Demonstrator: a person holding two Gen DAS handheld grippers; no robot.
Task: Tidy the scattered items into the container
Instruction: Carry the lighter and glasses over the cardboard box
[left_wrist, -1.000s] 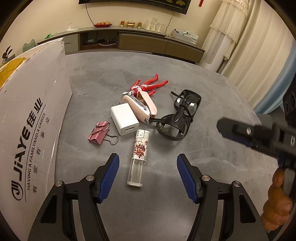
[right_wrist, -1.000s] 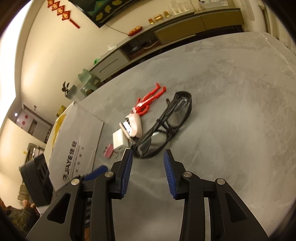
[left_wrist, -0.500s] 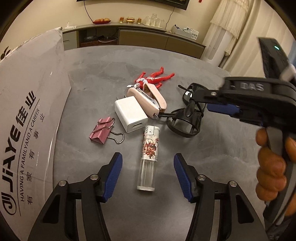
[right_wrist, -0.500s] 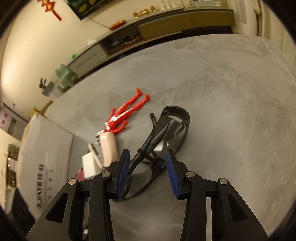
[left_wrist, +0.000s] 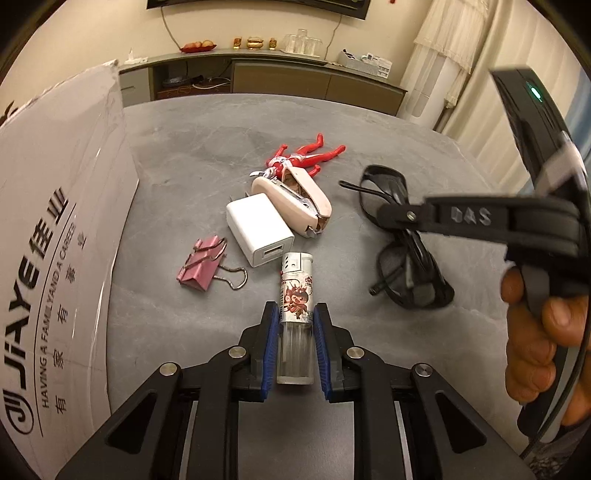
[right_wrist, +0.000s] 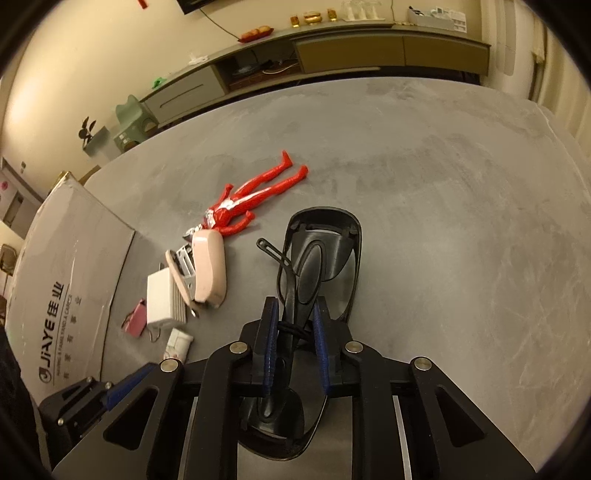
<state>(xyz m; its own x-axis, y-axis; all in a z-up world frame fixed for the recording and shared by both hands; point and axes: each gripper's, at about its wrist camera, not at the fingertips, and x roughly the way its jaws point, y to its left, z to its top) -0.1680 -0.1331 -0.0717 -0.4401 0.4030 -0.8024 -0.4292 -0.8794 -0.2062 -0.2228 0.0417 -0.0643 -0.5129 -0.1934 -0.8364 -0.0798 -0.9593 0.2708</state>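
Two claws clenched, left claw (left_wrist: 294, 328) on lighter (left_wrist: 296, 295), right claw (right_wrist: 294, 332) on sunglasses (right_wrist: 317, 266), grey stone-look table (right_wrist: 443, 184), sideboard (left_wrist: 280, 74) behind.

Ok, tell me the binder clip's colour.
Pink, with dark wire handles. The binder clip shows best in the left wrist view.

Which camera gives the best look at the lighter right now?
The left wrist view. There the lighter lies whole in mid-frame, printed label readable, its clear lower body clamped between the left hand-held gripper pads. The right wrist view shows only its white top at the lower left, the rest hidden behind the gripper frame.
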